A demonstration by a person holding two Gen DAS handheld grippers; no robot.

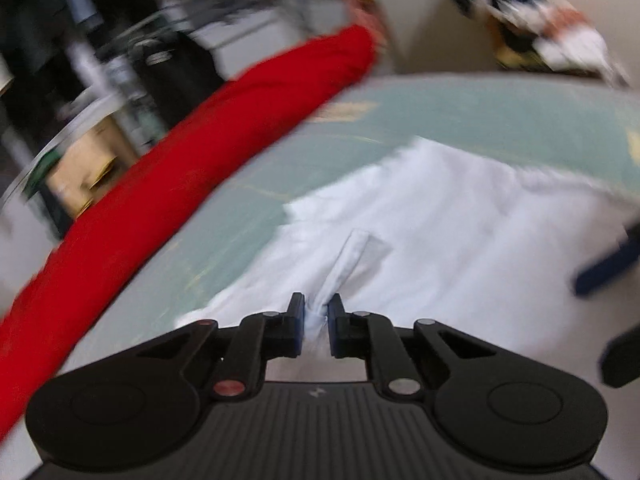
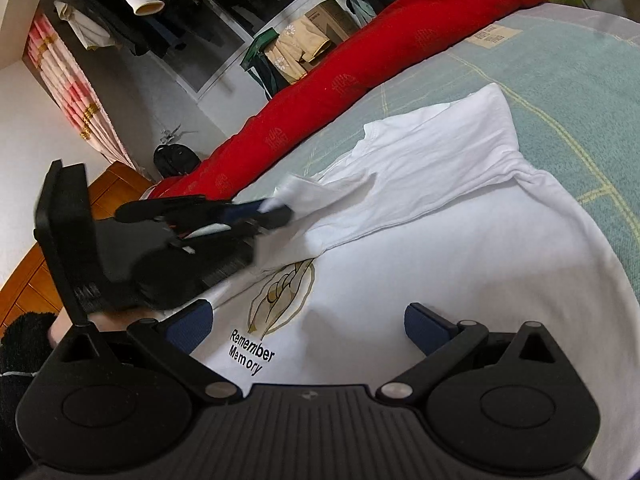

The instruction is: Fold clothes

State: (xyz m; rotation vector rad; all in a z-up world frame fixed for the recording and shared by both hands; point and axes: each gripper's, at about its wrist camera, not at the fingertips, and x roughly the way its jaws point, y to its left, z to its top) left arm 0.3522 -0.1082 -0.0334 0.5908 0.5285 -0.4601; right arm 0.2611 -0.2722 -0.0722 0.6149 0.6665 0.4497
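Observation:
A white T-shirt (image 2: 460, 248) lies spread on a pale green bed cover (image 2: 560, 92); its front carries a hand drawing and the words "Remember Memory". My left gripper (image 1: 317, 312) is shut on a pinched ridge of the white T-shirt (image 1: 420, 216), which rises between its blue pads. In the right wrist view the left gripper (image 2: 276, 210) holds a sleeve edge lifted off the bed at the shirt's left side. My right gripper (image 2: 308, 328) hovers open just above the shirt's printed chest, with nothing between its fingers. The left wrist view is blurred by motion.
A long red bolster (image 2: 360, 68) runs along the bed's far edge; the same red bolster (image 1: 180, 184) crosses the left wrist view. Beyond it are hanging clothes (image 2: 160, 4), a cardboard box (image 2: 328, 16) and a wooden floor (image 2: 32, 276). Patterned fabric (image 1: 512, 0) lies past the bed.

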